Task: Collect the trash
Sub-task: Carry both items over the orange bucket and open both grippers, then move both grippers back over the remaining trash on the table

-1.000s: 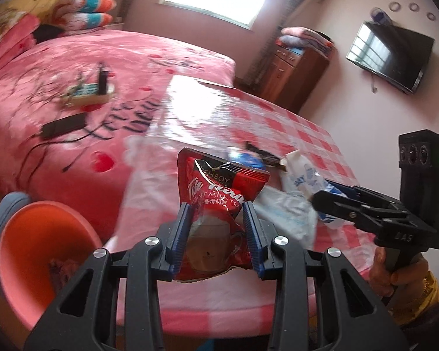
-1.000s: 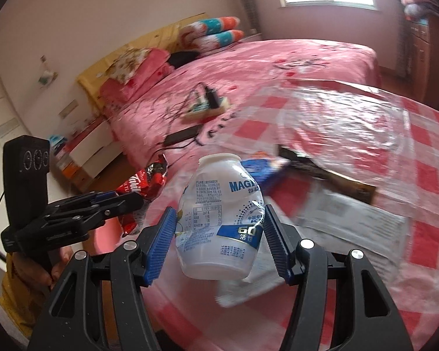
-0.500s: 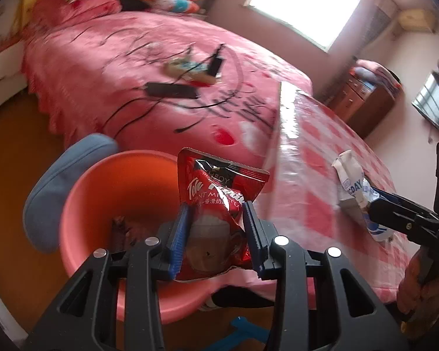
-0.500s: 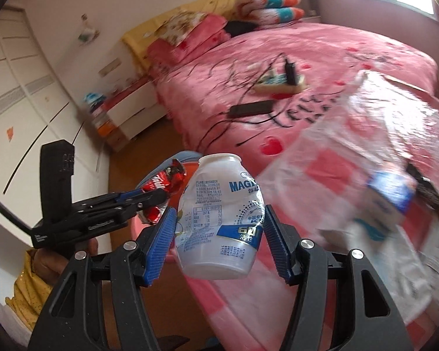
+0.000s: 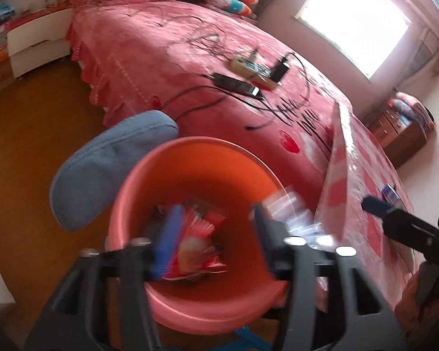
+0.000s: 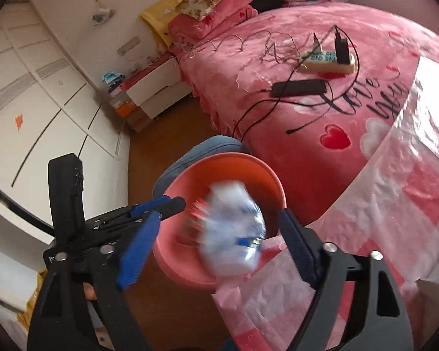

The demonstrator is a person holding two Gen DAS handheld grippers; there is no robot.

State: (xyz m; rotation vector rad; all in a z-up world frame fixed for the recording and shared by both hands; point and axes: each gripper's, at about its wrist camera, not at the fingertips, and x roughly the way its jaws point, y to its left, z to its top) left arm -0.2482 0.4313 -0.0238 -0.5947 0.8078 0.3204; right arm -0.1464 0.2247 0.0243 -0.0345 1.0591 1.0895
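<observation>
Orange basin (image 5: pixel 196 172) under both tilted-down grippers; left gripper (image 5: pixel 216 242), right gripper (image 6: pixel 216 251) fingers opening, gripping nothing.

Daylight pours in from a bright rectangular window (image 5: pixel 352 19) at the upper right of the left wrist view, blown out to near white with a soft haze around its edges. The room is evenly and warmly lit, with only faint shadows on the brown wooden floor (image 5: pixel 29 134). A clear plastic sheet over the red-and-white checked surface (image 6: pixel 418 175) throws broad white glare at the right of the right wrist view. Motion blur smears a white plastic bottle with blue print (image 6: pixel 234 231) at lower centre there, and a red snack wrapper (image 5: pixel 193 242) inside the round orange-pink plastic basin (image 5: pixel 207 158) in the left wrist view. Both frames bow strongly outward, with dark vignetted corners.
</observation>
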